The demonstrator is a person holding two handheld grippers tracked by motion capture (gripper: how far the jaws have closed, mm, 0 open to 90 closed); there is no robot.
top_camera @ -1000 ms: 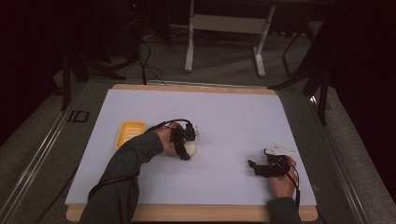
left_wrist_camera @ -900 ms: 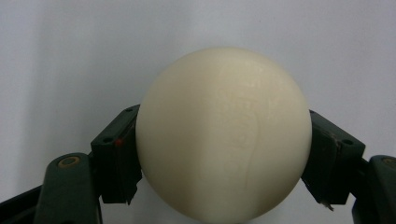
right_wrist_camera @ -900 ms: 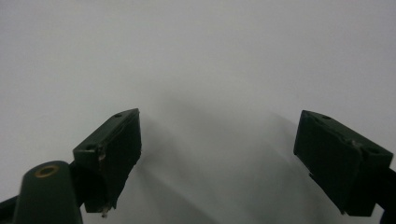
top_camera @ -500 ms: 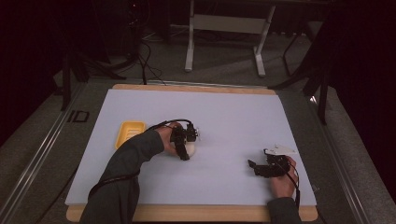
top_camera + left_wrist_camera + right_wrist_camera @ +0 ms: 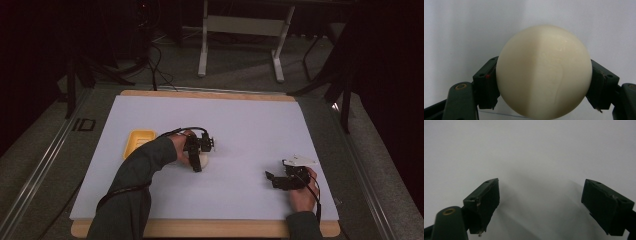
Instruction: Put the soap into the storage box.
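Nothing has shifted since the earlier frames: both hands sit where they were. On the white table (image 5: 240, 125), the left gripper (image 5: 199, 159) clamps a cream ball (image 5: 544, 72) between its jaws, the pads pressing its two sides (in the high view the ball (image 5: 203, 160) rests near the table's middle, just right of a yellow tray (image 5: 135, 142)). Well apart, near the right front corner, the right gripper (image 5: 274, 179) holds its jaws wide over bare table, with nothing between them.
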